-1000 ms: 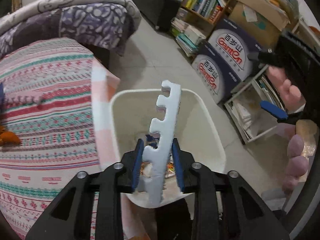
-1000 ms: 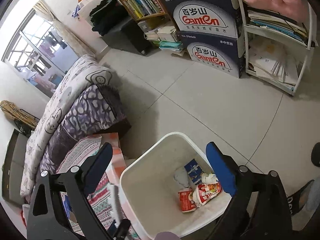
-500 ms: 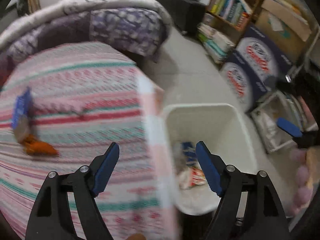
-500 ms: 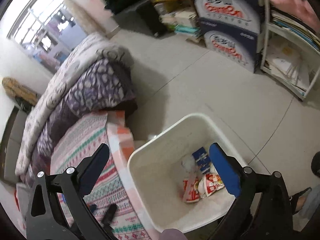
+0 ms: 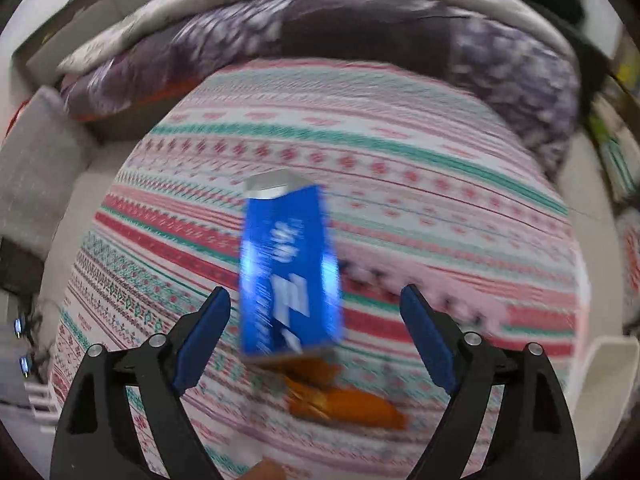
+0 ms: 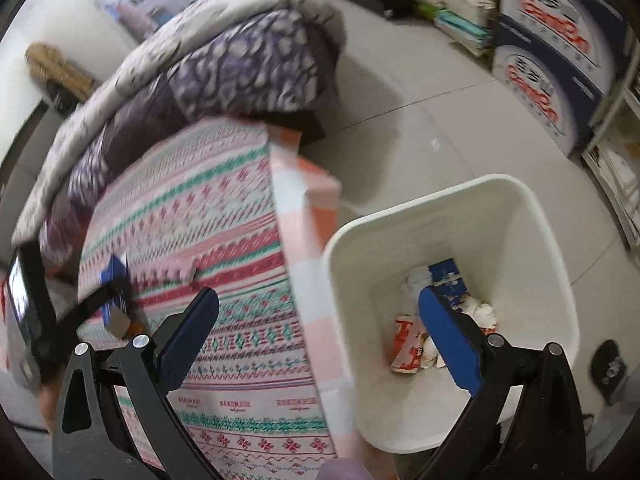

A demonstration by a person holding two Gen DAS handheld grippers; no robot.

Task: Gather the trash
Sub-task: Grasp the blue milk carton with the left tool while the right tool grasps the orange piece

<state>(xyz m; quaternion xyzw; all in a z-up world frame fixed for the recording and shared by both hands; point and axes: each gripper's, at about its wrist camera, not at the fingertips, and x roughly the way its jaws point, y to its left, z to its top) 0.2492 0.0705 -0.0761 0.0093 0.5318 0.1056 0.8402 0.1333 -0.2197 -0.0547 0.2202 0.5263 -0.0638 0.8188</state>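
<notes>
Left gripper (image 5: 314, 326) spread wide, nothing between the blue pads, hovering over the patterned tablecloth (image 5: 400, 184). Between and just beyond the fingers, a blue carton (image 5: 290, 276) lying on the cloth, silver end pointing away, blurred by motion. Just beside its near end, an orange wrapper (image 5: 344, 404), also on the cloth. Beyond the table, a grey-and-purple quilt (image 5: 320, 28).

Right gripper (image 6: 318, 330) likewise released, empty, held above the table edge and a white trash bin (image 6: 532, 216) on the tiled floor (image 6: 420, 120), close against the hanging cloth. Inside the bin: a red-and-white package (image 6: 406, 346), crumpled white paper (image 6: 482, 312), a blue box (image 6: 446, 272). Far right, stacked Ganten cartons (image 6: 548, 52).
</notes>
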